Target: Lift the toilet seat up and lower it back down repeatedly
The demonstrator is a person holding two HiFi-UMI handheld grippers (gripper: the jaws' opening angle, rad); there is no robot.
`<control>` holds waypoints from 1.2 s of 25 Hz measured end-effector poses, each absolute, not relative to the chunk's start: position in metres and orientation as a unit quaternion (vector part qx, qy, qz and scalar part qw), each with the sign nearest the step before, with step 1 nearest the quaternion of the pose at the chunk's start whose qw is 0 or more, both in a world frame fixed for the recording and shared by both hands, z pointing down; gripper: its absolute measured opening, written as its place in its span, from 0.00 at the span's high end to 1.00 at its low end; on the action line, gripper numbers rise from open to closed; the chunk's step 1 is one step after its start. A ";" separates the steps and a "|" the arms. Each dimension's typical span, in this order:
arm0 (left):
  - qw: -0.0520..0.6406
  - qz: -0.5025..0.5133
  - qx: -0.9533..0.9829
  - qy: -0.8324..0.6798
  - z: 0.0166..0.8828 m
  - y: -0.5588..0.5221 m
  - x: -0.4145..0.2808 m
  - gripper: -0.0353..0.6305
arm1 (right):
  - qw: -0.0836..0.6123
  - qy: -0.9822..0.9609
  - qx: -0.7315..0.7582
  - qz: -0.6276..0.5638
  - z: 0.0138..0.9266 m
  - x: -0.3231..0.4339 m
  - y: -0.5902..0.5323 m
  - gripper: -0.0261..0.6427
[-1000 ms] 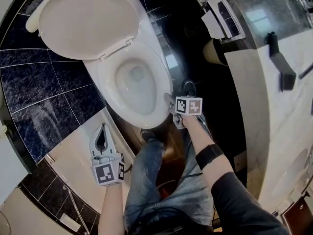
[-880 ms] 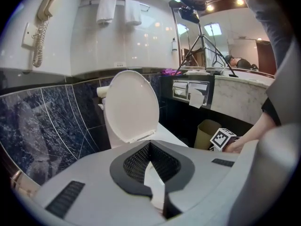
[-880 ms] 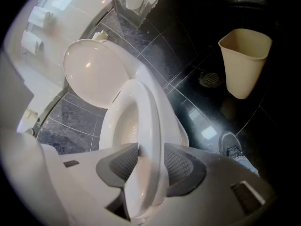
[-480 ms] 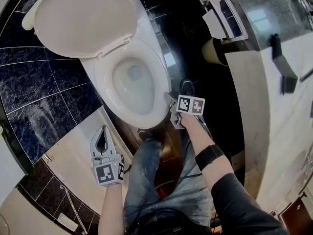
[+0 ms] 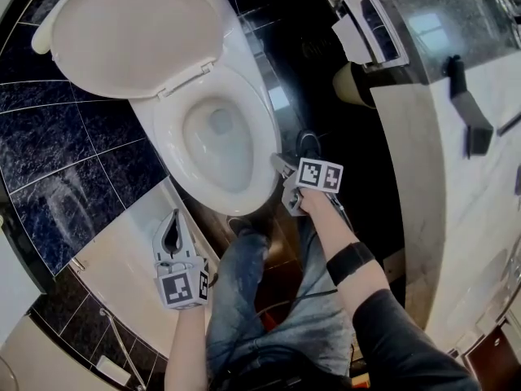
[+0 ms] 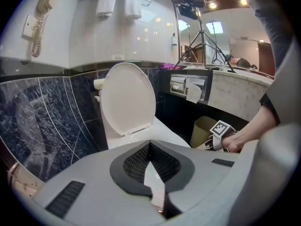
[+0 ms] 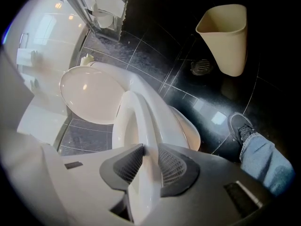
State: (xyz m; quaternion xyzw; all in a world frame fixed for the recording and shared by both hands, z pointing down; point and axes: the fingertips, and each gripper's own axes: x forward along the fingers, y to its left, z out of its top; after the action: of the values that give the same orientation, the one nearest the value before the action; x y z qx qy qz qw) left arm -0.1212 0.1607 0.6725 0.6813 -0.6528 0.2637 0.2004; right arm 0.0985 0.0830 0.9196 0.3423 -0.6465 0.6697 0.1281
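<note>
While R gripper (image 7: 149, 149), jaws just closing, clamps toilet seat (image 7: 141, 112) at 4 o'clock in head view, hiding that rim, L gripper (image 6: 149, 145) is shut, empty.

Waste bin (image 5: 352, 84) right of toilet seat (image 5: 165, 133)

You're working in a dim room: warm ceiling spots (image 6: 212, 4) glow in the left gripper view, the dark floor (image 7: 217, 118) kicks back glare, and the white toilet seat (image 5: 262, 137) reads bright. Edges bow hard, corners go black.
</note>
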 end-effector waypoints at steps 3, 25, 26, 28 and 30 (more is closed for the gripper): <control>0.207 0.267 0.681 -0.649 0.673 0.163 -0.115 0.95 | 0.130 -0.652 0.329 0.670 0.911 0.098 0.083 0.79; 0.359 0.286 0.651 -0.605 0.708 0.251 -0.066 0.95 | 0.092 -0.667 0.296 0.678 0.744 0.074 0.030 0.77; 0.360 0.272 0.650 -0.612 0.706 0.240 -0.065 0.95 | 0.097 -0.668 0.297 0.675 0.740 0.073 0.027 0.77; 0.355 0.243 0.650 -0.626 0.694 0.215 -0.064 0.95 | 0.101 -0.668 0.297 0.675 0.733 0.070 0.024 0.77; 0.347 0.220 0.652 -0.637 0.679 0.192 -0.064 0.95 | 0.102 -0.663 0.299 0.679 0.729 0.069 0.021 0.77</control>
State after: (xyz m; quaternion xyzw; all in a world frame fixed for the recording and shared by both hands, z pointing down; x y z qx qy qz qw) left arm -0.0638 0.1921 0.6794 0.6517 -0.6373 0.2200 0.3475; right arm 0.0687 0.0212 0.7288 0.2989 -0.6626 0.6792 0.1016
